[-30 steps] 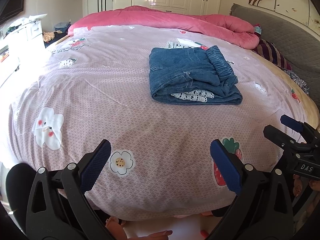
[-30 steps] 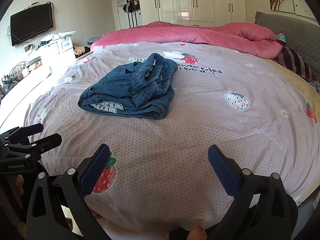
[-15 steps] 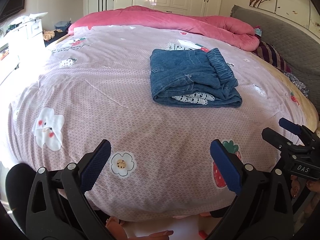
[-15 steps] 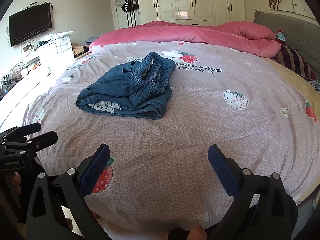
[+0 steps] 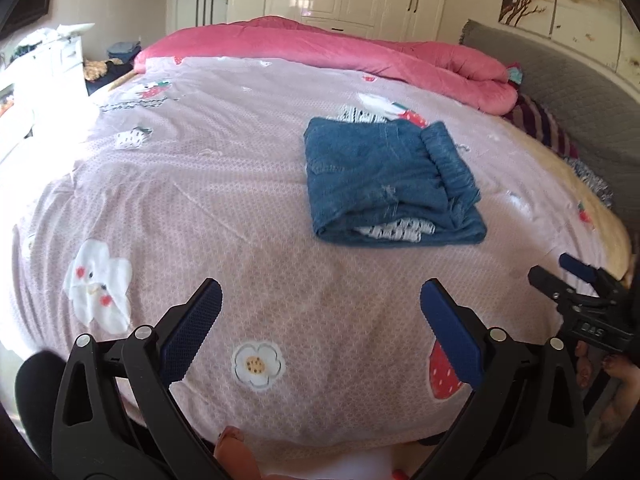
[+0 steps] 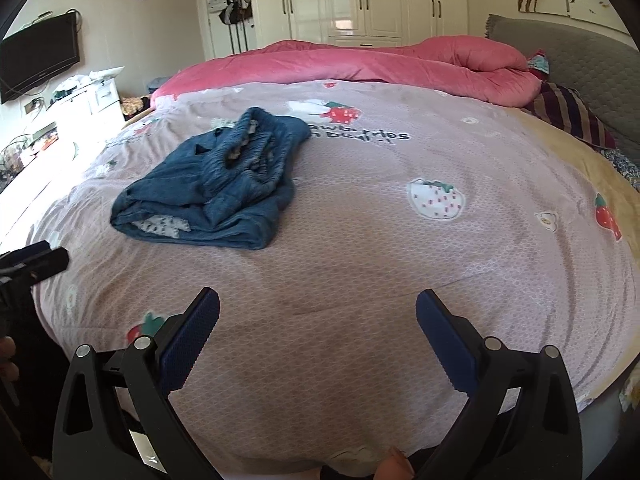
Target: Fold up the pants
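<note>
The blue denim pants [image 5: 384, 184] lie folded into a compact bundle on the pink patterned bedspread [image 5: 200, 200], with a white spotted lining showing at the near edge. They also show in the right wrist view [image 6: 216, 188], left of centre. My left gripper [image 5: 320, 312] is open and empty, held over the bed's near edge, well short of the pants. My right gripper [image 6: 318, 320] is open and empty, also near the bed's front edge. The right gripper shows at the right of the left wrist view [image 5: 576, 280].
A pink duvet [image 5: 340, 52] is bunched along the far side of the bed. A grey headboard [image 5: 560, 80] and striped pillow [image 6: 568, 116] are at the right. White drawers [image 6: 88, 100] and a wall TV [image 6: 40, 56] stand left. Wardrobes [image 6: 360, 0] line the back wall.
Both grippers have drawn back slightly from the pants and stay open. The folded pants have not moved on the bed.
</note>
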